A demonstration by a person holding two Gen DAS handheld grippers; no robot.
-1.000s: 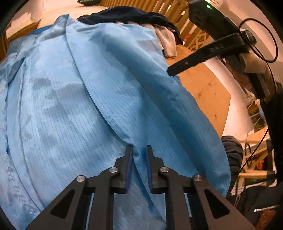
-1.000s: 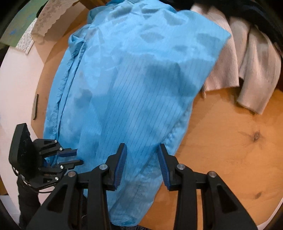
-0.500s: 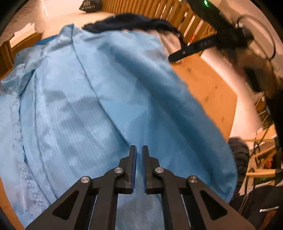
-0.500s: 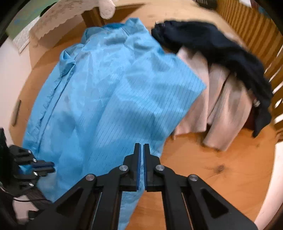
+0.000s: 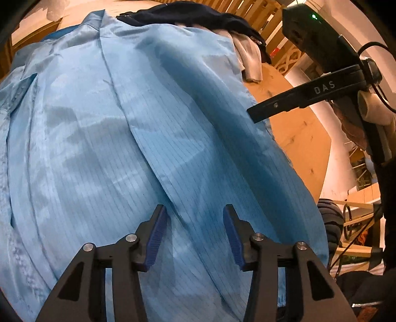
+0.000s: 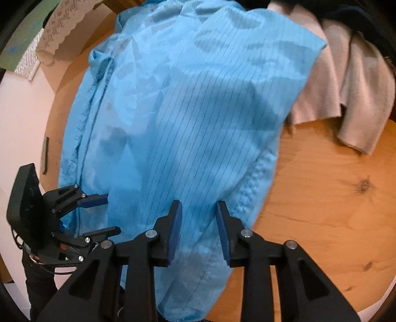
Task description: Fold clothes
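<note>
Blue garment (image 5: 173, 138) spread across round wooden desk (image 6: 321, 198). Fabric thin, glossy, slightly translucent, with fine dark pinstripes; darker patches show where layers overlap. Long folded edge runs from 12 o'clock down toward 6 o'clock in left wrist view. Puckered stitched hem along the garment's edge at 4 o'clock in right wrist view; lower end drapes over the desk's near rim.

Left gripper (image 5: 195, 230): jaws spread wide, nothing between them, poised just over the garment's near end. Blue ribbed pads (image 5: 156, 235) on black angular fingers with silver pivot bolts. In right wrist view the same gripper (image 6: 104, 213) shows at 8 o'clock, jaws apart at the garment's left edge.

Right gripper (image 6: 199, 230): jaws apart at medium width, holding nothing, cloth visible through the gap below. Cannot tell whether the tips touch the fabric. In left wrist view one of its black fingers (image 5: 307, 99) reaches in from 2 o'clock, stamped "DAS", tip at the garment's right edge.

Beige garment (image 6: 346, 99), soft matte knit, lies crumpled at 2 o'clock in right wrist view, partly under the blue one. Dark navy garment (image 5: 198, 17) bunched at 12 o'clock in left wrist view, beyond the blue one's far end. Desk is pale orange pine, knots and grain visible.
</note>
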